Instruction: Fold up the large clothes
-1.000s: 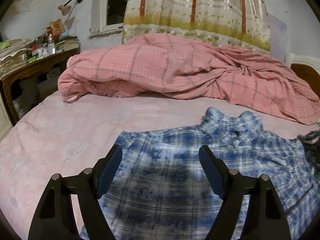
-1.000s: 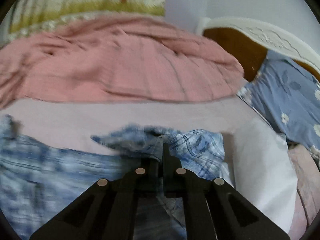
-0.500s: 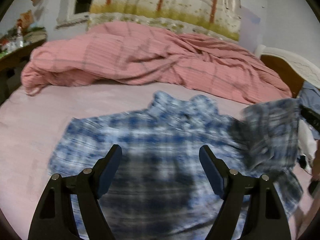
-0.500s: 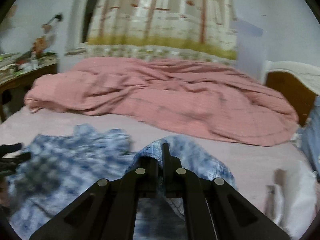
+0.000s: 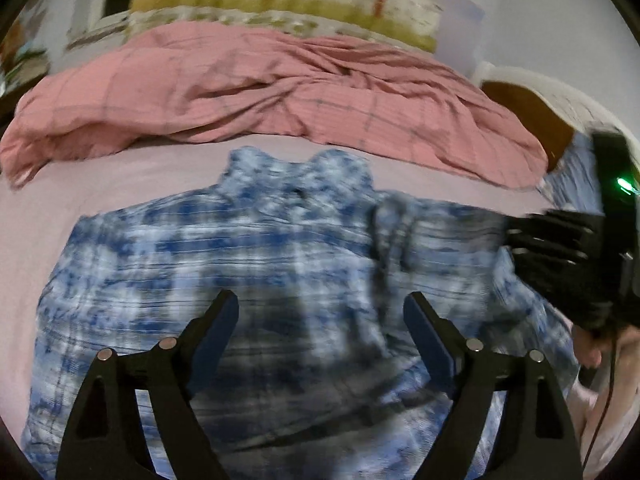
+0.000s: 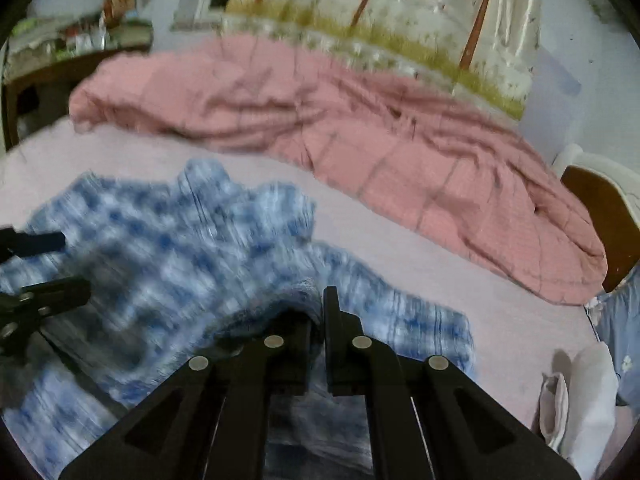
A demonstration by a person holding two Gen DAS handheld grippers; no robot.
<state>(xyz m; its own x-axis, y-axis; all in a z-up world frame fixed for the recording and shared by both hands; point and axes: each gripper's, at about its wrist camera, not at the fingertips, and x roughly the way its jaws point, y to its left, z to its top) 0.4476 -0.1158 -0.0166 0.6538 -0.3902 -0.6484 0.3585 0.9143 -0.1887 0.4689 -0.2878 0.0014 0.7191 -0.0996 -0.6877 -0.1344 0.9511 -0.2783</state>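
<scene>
A blue and white plaid shirt [image 5: 248, 256] lies spread on the pink bed sheet [image 5: 120, 176], collar toward the far side. My left gripper [image 5: 320, 316] is open and empty, hovering over the shirt's middle. My right gripper [image 6: 318, 312] is shut on the shirt's sleeve [image 6: 304, 292], holding it raised and drawn over the shirt body [image 6: 140, 248]. The right gripper also shows at the right edge of the left wrist view [image 5: 560, 248]. The left gripper shows at the left edge of the right wrist view [image 6: 36, 276].
A rumpled pink checked duvet [image 5: 280, 92] lies along the far side of the bed. A wooden headboard [image 6: 600, 208] and blue floral pillow [image 6: 624, 320] are at the right. A cluttered desk [image 6: 60, 56] stands at the far left. White cloth [image 6: 588, 392] lies at the near right.
My right gripper has carried the sleeve leftward over the shirt body. My left gripper has shifted right along the shirt and stayed open.
</scene>
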